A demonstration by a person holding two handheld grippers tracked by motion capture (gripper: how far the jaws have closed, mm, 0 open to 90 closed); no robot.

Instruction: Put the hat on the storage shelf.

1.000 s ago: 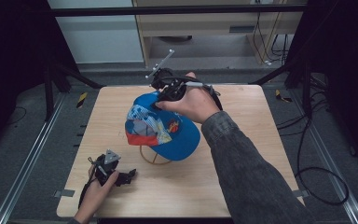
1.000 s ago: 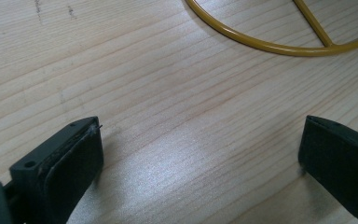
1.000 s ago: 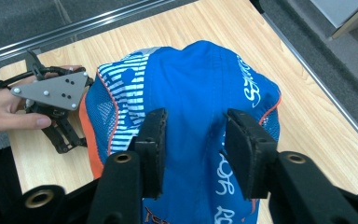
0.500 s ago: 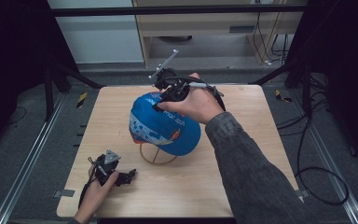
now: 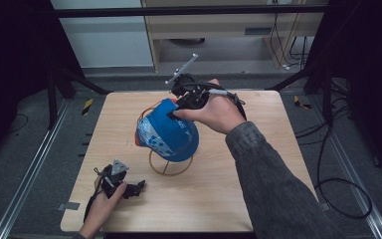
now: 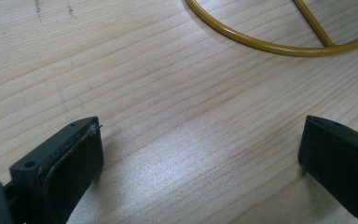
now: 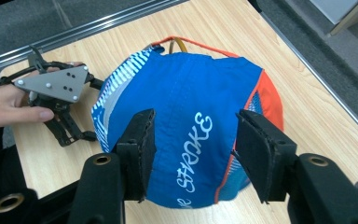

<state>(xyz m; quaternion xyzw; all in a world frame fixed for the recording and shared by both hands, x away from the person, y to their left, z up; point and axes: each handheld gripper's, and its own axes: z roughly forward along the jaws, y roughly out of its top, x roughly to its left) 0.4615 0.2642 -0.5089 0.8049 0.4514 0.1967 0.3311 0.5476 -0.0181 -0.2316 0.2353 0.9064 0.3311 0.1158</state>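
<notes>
So the cap [image 5: 168, 135] sits on top of the wire stand [image 5: 171, 167], roughly mid-table [image 5: 258, 114]. The right gripper [image 5: 175, 110] is right above the cap's far side, the cap's crown sitting between its spread jaws in the right gripper view. The left gripper [image 5: 138, 188] rests down at the near left corner, well apart from the cap, with the stand's base ring just ahead of it.
</notes>
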